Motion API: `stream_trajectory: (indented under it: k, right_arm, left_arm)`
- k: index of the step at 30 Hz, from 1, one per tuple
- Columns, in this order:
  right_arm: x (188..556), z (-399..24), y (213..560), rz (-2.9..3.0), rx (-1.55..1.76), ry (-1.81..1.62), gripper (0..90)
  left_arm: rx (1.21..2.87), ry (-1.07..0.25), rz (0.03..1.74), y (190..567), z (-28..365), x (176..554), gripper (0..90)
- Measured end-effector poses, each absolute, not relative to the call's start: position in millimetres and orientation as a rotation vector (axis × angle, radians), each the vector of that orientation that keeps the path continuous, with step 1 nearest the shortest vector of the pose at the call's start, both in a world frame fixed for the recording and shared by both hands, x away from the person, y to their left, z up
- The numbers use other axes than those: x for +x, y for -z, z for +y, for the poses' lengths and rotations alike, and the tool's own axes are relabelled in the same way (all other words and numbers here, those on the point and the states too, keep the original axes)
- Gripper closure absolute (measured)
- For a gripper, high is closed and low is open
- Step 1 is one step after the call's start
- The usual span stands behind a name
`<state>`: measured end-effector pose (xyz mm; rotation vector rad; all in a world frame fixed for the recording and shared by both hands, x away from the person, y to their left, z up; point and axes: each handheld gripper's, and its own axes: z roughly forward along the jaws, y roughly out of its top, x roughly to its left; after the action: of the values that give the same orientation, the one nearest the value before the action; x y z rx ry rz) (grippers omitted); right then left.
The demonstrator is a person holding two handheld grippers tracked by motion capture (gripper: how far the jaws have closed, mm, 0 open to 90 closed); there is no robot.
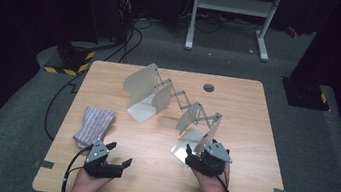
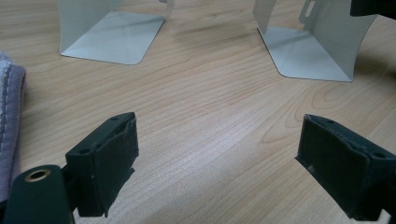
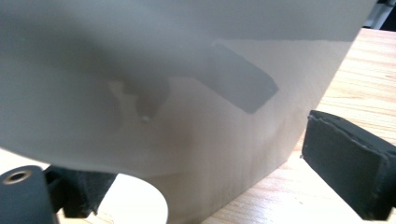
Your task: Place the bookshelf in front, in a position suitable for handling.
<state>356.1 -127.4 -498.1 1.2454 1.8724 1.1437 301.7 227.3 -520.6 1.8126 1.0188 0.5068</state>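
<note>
A pale metal expanding bookend rack (image 1: 154,95) stands across the table's middle, its upright plates joined by scissor links. My right gripper (image 1: 201,150) is at the rack's near right end plate (image 1: 190,148). In the right gripper view that plate (image 3: 187,93) sits between the spread jaws of my right gripper (image 3: 201,163), hiding most of the left jaw. My left gripper (image 1: 118,153) hovers open over bare wood at the front left, holding nothing. Its view shows the left gripper (image 2: 219,133) facing two base plates, one at the left (image 2: 112,35) and one at the right (image 2: 308,53).
A folded lilac striped cloth (image 1: 95,123) lies at the table's left, just beyond my left gripper, and shows at the edge as cloth (image 2: 9,116). A round grey cable port (image 1: 208,87) sits near the far edge. On the floor behind are a white stand (image 1: 234,6) and cables.
</note>
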Motion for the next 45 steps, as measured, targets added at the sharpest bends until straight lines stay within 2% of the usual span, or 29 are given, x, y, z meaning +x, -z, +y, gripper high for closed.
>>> stream_trajectory:
  k: [4,17,31,40,43,45]
  right_arm:
    - [353,-134,500,1.859,1.249,-1.127,13.3]
    - [344,-162,502,1.814,1.274,-1.106,17.7]
    - [338,-234,502,1.676,1.421,-1.063,26.1]
    - [341,-255,501,1.650,1.439,-1.032,29.4]
    - [341,-258,501,1.659,1.425,-1.042,33.7]
    - [342,-254,501,1.686,1.390,-1.077,44.0]
  left_arm:
    - [1.821,-0.498,1.023,521,227,302,14.1]
    - [1.814,-0.491,1.016,518,224,307,14.8]
    - [1.841,-0.462,0.976,518,211,315,15.2]
    - [1.847,-0.462,0.981,518,212,315,15.7]
    - [1.847,-0.459,0.986,519,213,314,15.9]
    - [1.850,-0.455,0.989,519,213,314,16.1]
